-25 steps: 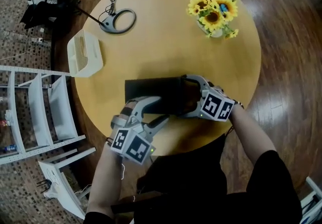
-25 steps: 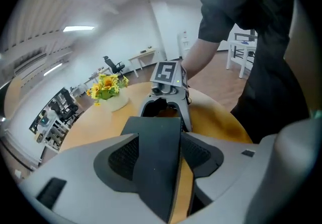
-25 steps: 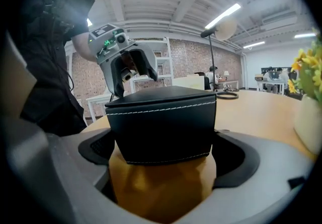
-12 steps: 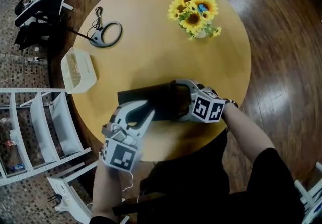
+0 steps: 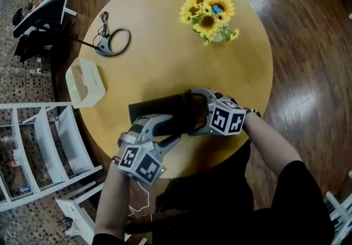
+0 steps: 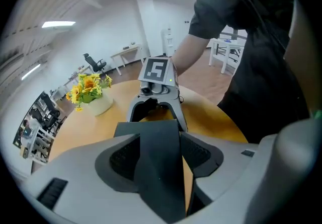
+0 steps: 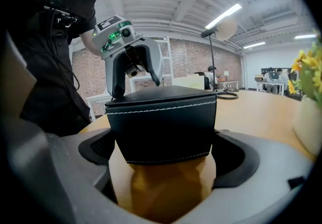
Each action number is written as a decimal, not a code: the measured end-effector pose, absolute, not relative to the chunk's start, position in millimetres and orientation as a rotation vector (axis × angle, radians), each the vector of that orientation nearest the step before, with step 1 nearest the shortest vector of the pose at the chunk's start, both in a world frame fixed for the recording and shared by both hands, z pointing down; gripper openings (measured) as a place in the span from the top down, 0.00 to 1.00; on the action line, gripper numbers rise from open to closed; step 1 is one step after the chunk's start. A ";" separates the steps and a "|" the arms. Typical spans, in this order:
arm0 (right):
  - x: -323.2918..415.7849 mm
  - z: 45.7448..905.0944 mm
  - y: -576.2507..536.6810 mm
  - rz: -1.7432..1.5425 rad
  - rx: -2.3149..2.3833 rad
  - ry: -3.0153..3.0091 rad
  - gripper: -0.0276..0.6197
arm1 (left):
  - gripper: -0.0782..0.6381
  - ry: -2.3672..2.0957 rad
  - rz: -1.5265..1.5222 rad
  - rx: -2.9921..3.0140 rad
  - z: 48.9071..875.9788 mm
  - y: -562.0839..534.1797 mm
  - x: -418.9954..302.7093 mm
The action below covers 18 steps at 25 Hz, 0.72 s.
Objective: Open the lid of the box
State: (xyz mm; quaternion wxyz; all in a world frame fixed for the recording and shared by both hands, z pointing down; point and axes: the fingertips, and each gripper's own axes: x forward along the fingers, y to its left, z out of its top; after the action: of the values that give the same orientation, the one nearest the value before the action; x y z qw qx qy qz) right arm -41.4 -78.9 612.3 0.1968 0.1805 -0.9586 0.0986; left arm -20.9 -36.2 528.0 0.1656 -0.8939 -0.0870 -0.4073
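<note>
Though near table (image 5: pixel 165 67) edge, box (image 5: pixel 157 107) clamped in right hand-held gripper (image 5: pixel 191 113), left hand-held gripper (image 5: pixel 173 128) opening round its corner.

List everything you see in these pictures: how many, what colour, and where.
table: one, round, light wood, centre
box: one, black, lid closed, near side of table
sunflowers: one bunch, yellow, in a pale pot, far side of table
ring lamp: one, dark, with cable, far left of table
basket: one, white, slatted, left edge of table
shelf rack: one, white, on the floor left of table
left gripper: one, grey, fingers opening, box corner between them
right gripper: one, grey, fingers closed on the box's right end
</note>
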 end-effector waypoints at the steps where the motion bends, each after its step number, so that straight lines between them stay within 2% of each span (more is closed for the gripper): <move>1: -41.1 612.2 -78.6 0.278 0.506 -2.684 0.02 | 0.53 -0.258 -1.161 -2.541 527.9 -37.3 -19.6; 9: -40.5 612.9 -77.3 0.280 0.505 -2.677 0.03 | 0.49 -0.219 -1.117 -2.587 505.4 -42.8 -18.2; 18: -39.3 616.0 -74.2 0.290 0.505 -2.654 0.03 | 0.49 0.043 -0.752 -2.775 406.4 -118.0 -13.7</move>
State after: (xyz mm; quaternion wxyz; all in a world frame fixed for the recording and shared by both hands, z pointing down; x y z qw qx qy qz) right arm -39.3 -74.2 616.0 0.2104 0.1818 -0.9549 0.1042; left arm -13.7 -118.0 406.4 0.1326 -0.9566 0.0149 -0.2592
